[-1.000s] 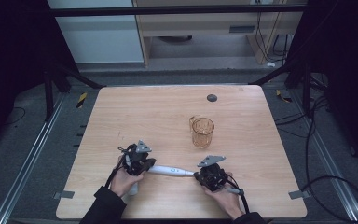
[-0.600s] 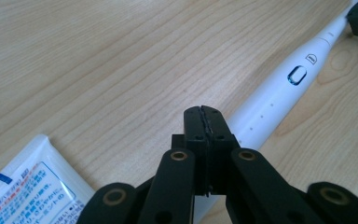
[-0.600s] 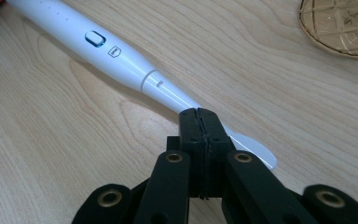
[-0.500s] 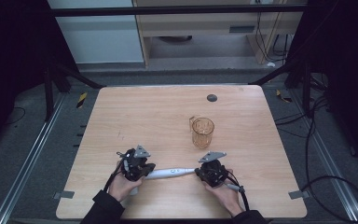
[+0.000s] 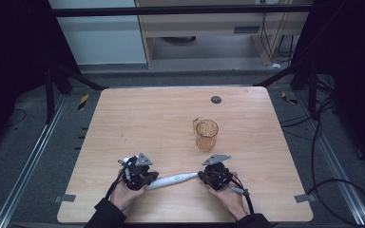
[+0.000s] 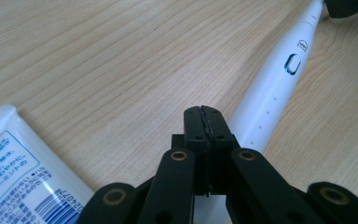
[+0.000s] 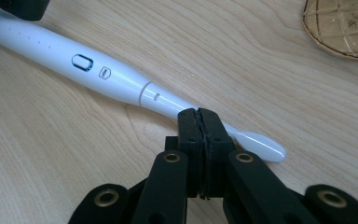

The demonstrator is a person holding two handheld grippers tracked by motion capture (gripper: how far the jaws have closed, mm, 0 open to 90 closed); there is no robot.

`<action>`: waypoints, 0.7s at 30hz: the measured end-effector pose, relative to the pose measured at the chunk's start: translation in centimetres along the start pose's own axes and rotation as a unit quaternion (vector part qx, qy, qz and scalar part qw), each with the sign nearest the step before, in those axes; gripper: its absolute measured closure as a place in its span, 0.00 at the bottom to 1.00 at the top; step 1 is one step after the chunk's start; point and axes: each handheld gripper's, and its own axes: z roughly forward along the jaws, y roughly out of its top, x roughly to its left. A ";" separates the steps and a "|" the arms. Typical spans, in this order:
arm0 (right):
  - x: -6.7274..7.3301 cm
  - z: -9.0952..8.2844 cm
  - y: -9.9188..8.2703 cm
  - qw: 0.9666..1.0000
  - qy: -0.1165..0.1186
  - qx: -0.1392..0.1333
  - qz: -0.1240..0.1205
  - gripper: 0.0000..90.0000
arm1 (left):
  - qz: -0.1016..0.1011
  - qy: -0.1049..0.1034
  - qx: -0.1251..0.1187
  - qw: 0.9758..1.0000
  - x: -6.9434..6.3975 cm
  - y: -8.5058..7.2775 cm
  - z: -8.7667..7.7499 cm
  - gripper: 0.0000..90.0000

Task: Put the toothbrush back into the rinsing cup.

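Toothbrush [image 5: 172,180], a white electric one, lies flat on the wooden surface [image 5: 161,123] near its front edge, stretched between the two hands. The left claw [image 6: 203,112] has its jaws pressed together with nothing between them; in the left gripper view its tip sits just above the thick handle end, and whether it touches is hard to tell. The right claw [image 7: 198,114] is likewise pressed shut and empty, its tip over the thin neck just short of the head. A toothpaste tube [image 6: 18,177] lies beside the left claw. An amber glass cup [image 5: 206,134] stands farther back, apart from the right claw.
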 end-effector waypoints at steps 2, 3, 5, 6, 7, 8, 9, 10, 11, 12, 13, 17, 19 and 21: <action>0.1 -0.3 0.0 1.000 0.005 -0.003 0.005 0.98 | 0.001 -0.002 0.000 1.000 -0.2 -0.1 -0.1 0.99; 0.1 -0.5 0.0 1.000 0.006 -0.005 0.006 0.98 | -0.002 -0.002 -0.001 1.000 -0.3 -0.2 -0.1 0.99; 0.0 -0.9 0.0 1.000 0.007 -0.011 0.007 0.98 | -0.002 -0.004 -0.001 1.000 -0.5 -0.3 -0.1 0.99; -0.1 -1.1 0.0 1.000 0.006 -0.015 0.010 0.98 | 0.000 -0.005 0.000 1.000 -0.6 -0.4 -0.2 0.99; -0.2 -1.3 -0.1 1.000 0.004 -0.017 0.014 0.98 | -0.003 -0.007 0.000 1.000 -0.7 -0.4 -0.2 0.99; -0.2 -1.4 -0.1 1.000 0.007 -0.019 0.013 0.98 | -0.001 -0.008 -0.001 1.000 -0.8 -0.5 -0.3 0.99; -0.3 -1.6 -0.2 1.000 0.008 -0.020 0.013 0.98 | 0.000 -0.009 0.000 1.000 -0.9 -0.6 -0.4 0.99; -0.2 -1.8 -0.3 1.000 0.010 -0.021 0.014 0.98 | 0.001 -0.009 -0.001 1.000 -1.0 -0.6 -0.4 0.99; -0.2 -1.9 -0.3 1.000 0.015 -0.021 0.014 0.98 | 0.002 -0.010 0.001 1.000 -1.0 -0.6 -0.5 0.99; -0.1 -1.9 -0.4 1.000 0.017 -0.022 0.014 0.98 | 0.001 -0.010 -0.001 1.000 -1.0 -0.7 -0.5 0.99; 0.0 -2.0 -0.4 0.999 0.020 -0.022 0.015 0.98 | 0.000 -0.010 -0.002 1.000 -1.0 -0.7 -0.5 0.99; 0.5 -1.8 -0.7 0.999 0.024 -0.018 0.013 0.98 | -0.003 -0.013 -0.001 1.000 -1.3 -1.1 -0.7 0.99; 0.7 -1.7 -0.9 0.999 0.030 -0.016 0.011 0.98 | -0.003 -0.013 -0.001 1.000 -1.4 -1.2 -0.8 0.99; 1.0 -1.6 -1.0 0.999 0.035 -0.013 0.009 0.98 | -0.002 -0.014 0.000 1.000 -1.4 -1.4 -0.9 0.99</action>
